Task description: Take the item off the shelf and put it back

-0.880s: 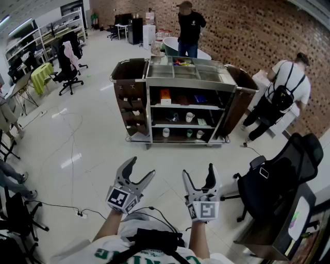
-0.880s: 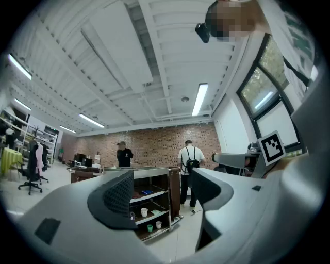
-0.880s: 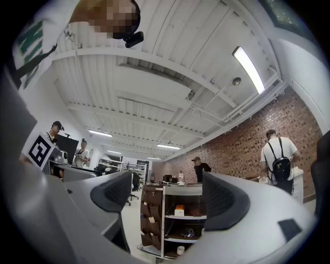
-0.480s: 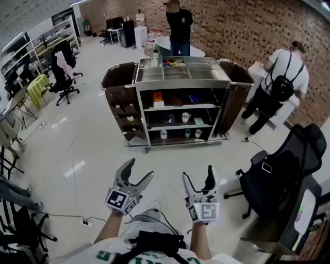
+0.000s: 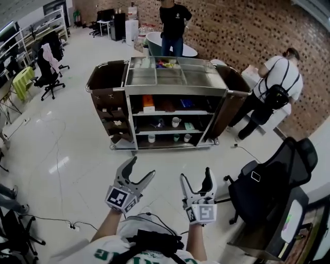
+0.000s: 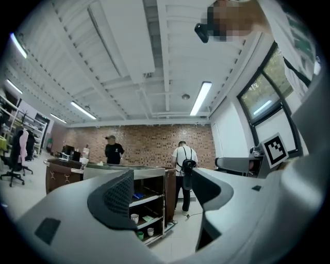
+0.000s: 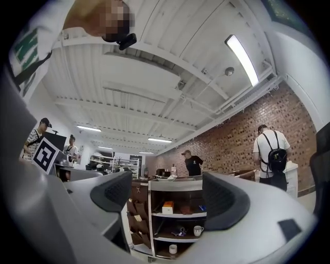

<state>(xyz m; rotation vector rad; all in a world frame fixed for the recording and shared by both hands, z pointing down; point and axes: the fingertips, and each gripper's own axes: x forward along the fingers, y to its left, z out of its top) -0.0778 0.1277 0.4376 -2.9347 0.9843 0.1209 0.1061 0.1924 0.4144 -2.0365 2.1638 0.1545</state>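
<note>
A metal service cart (image 5: 170,87) with open shelves stands a few steps ahead on the tiled floor. On its top shelf sit an orange-and-white box (image 5: 148,101) and a blue item (image 5: 186,102). A white mug (image 5: 176,122) is on the middle shelf and small cups (image 5: 151,138) are on the bottom one. My left gripper (image 5: 143,166) and right gripper (image 5: 196,174) are held low in front of me, both open and empty, well short of the cart. The cart also shows between the jaws in the left gripper view (image 6: 149,198) and the right gripper view (image 7: 172,206).
A person in black (image 5: 172,15) stands behind the cart and a person in white with a backpack (image 5: 273,87) is at its right end. A black office chair (image 5: 268,180) sits close on my right. Cables (image 5: 56,221) trail on the floor at left, with more chairs (image 5: 49,62) beyond.
The cart has grown larger and slid left in the head view as I come closer. Both grippers keep the same open pose.
</note>
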